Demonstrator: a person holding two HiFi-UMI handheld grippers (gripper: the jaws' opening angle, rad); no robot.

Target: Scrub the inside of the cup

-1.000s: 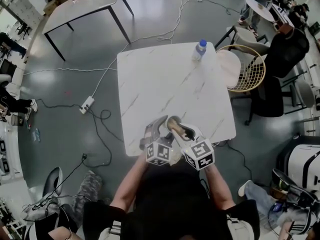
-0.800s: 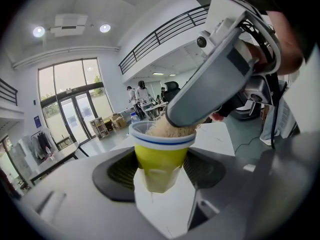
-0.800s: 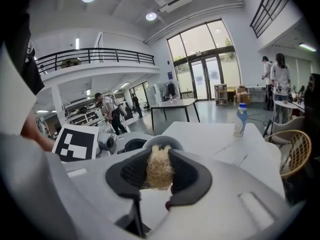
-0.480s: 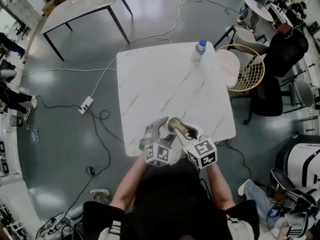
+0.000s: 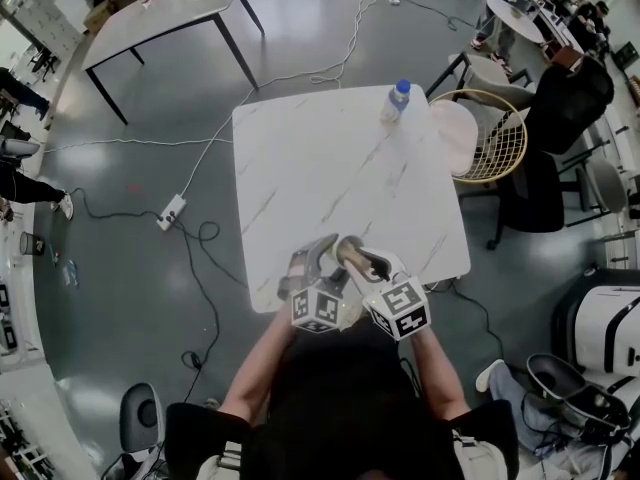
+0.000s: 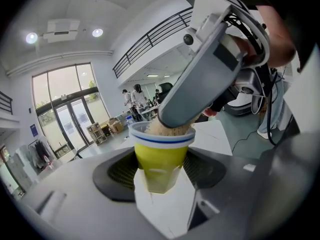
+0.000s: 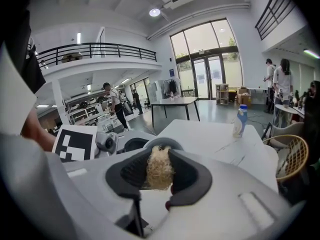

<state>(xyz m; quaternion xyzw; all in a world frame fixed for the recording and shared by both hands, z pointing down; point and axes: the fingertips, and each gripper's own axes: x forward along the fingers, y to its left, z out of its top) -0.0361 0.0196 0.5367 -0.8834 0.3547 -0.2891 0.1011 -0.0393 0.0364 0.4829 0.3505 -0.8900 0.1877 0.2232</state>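
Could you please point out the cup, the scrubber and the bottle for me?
Cup [image 6: 161, 156]: left gripper view, on its yellow wall.
Scrubber [image 7: 159, 169]: right gripper view, middle of the fibres.
Bottle [image 7: 240, 121]: right gripper view, on its body.

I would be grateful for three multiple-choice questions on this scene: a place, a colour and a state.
1. Where is the bottle? A on the floor; B on the table's far corner; C on a chair.
2. What colour is the cup's body? A red; B black; C yellow.
3. The right gripper is: A shut on a scrubber; B open and empty; C shut on the bottle.
Answers: 1 B, it stands by the table's far edge; 2 C, yellow below a white rim; 3 A, tan fibres sit between its jaws.
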